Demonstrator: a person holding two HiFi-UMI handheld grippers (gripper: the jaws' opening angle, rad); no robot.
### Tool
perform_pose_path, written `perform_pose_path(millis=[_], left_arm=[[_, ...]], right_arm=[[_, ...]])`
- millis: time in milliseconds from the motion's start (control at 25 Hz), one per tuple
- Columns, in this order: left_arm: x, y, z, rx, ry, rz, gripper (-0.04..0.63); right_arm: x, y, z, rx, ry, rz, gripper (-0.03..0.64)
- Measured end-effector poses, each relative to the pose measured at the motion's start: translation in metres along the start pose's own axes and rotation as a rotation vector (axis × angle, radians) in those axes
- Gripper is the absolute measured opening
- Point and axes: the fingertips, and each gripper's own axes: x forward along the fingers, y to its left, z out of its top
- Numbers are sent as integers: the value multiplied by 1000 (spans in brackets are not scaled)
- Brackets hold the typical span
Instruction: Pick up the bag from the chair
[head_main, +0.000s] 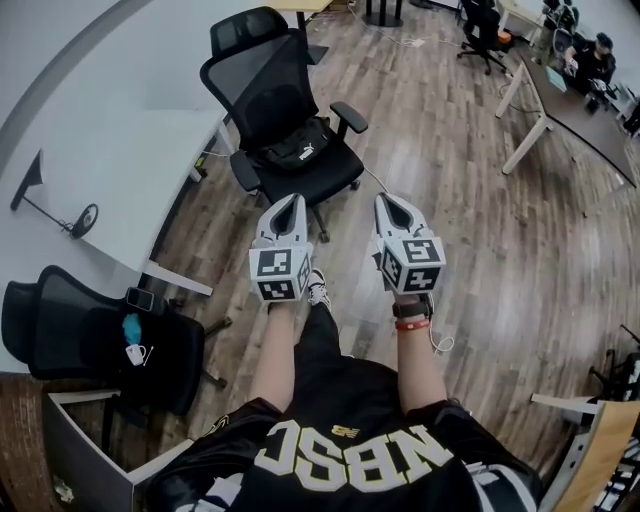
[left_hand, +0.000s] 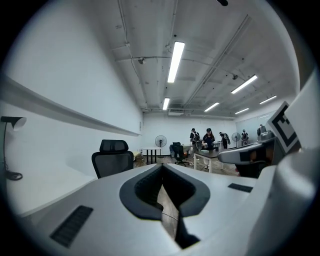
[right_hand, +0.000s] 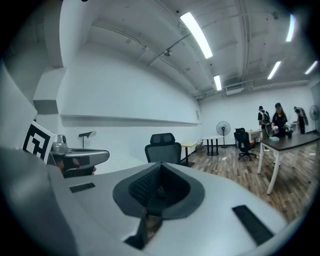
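A black bag (head_main: 299, 150) lies on the seat of a black mesh office chair (head_main: 268, 95) ahead of me. Both grippers are held out side by side, short of the chair and above the wood floor. My left gripper (head_main: 293, 201) has its jaws together and holds nothing; it points toward the seat's front edge. The right gripper (head_main: 387, 199), also shut and empty, sits to the right of the chair. The chair's back (left_hand: 113, 157) rises above the left gripper (left_hand: 162, 168) in the left gripper view, and the chair (right_hand: 163, 147) also shows beyond the right gripper (right_hand: 160, 169). Both gripper views hide the bag.
A white desk (head_main: 110, 140) with a lamp (head_main: 45, 195) runs along the left. A second black chair (head_main: 100, 335) stands at lower left beside a cabinet (head_main: 85, 450). A long desk (head_main: 565, 105) with people seated is at far right. Wood floor (head_main: 480, 230) spreads between.
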Motion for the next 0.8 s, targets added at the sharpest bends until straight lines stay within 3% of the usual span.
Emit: perform_pose_path(millis=[240,480,800], left_arm=[[87,54,-11,2,33,39,16],[177,112,-5,-25,2,3,17],[283,196,-22,-56,71,20,17]], right_arm=[[99,-21,5,1,53,26,9],[216,-34,17,8,123,68,9],[357,-46,29,4,186,96,9]])
